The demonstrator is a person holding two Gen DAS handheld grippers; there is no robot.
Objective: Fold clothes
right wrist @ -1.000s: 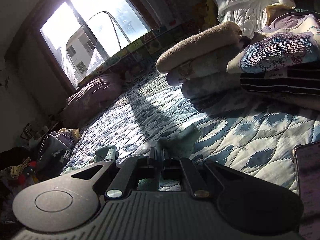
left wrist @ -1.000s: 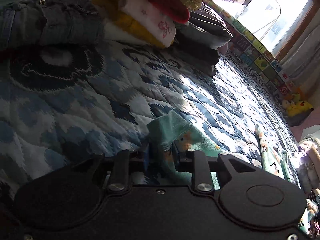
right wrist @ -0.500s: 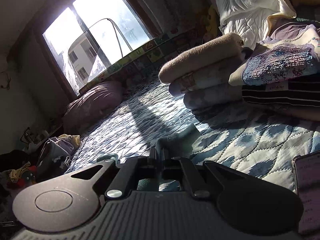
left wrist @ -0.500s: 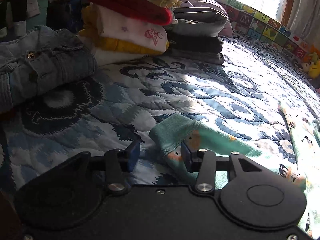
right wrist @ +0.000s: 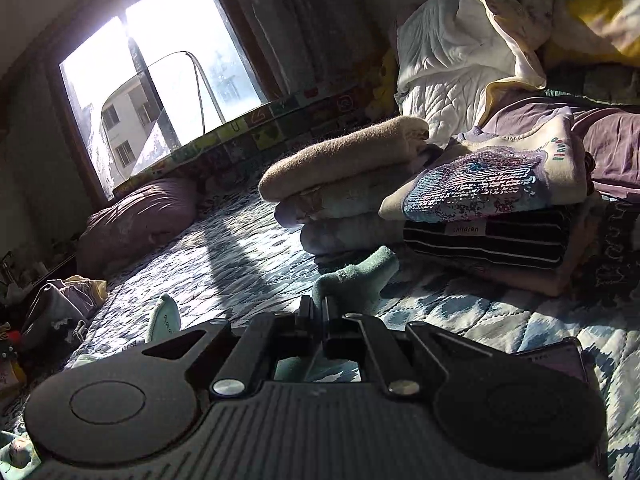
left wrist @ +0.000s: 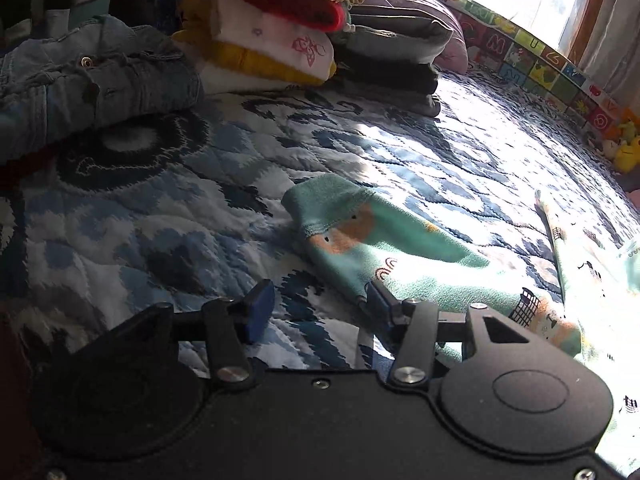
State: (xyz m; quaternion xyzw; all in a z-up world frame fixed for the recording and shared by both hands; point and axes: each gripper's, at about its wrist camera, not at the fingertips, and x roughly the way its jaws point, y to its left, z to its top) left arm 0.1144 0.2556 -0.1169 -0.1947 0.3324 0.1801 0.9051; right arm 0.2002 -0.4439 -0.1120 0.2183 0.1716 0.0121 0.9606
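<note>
A teal printed garment (left wrist: 384, 244) with orange animal figures lies flat on the blue patterned quilt (left wrist: 160, 208). My left gripper (left wrist: 318, 306) is open just in front of the garment's near edge, with nothing between its blue pads (left wrist: 260, 308). In the right wrist view, my right gripper (right wrist: 318, 316) is shut on a bunched teal corner of the same garment (right wrist: 356, 280), which sticks up past the fingertips.
Folded clothes are stacked at the back: jeans (left wrist: 92, 80), a red, white and yellow pile (left wrist: 272, 32), and dark items (left wrist: 392, 64). On the right side stand a beige and sequinned stack (right wrist: 440, 188) and a phone (right wrist: 552, 356). A purple pillow (right wrist: 136, 216) lies by the window.
My left gripper has opened, let go of the teal garment's end and pulled back from it; the cloth now lies flat on the quilt. The right gripper stays shut on its corner.
</note>
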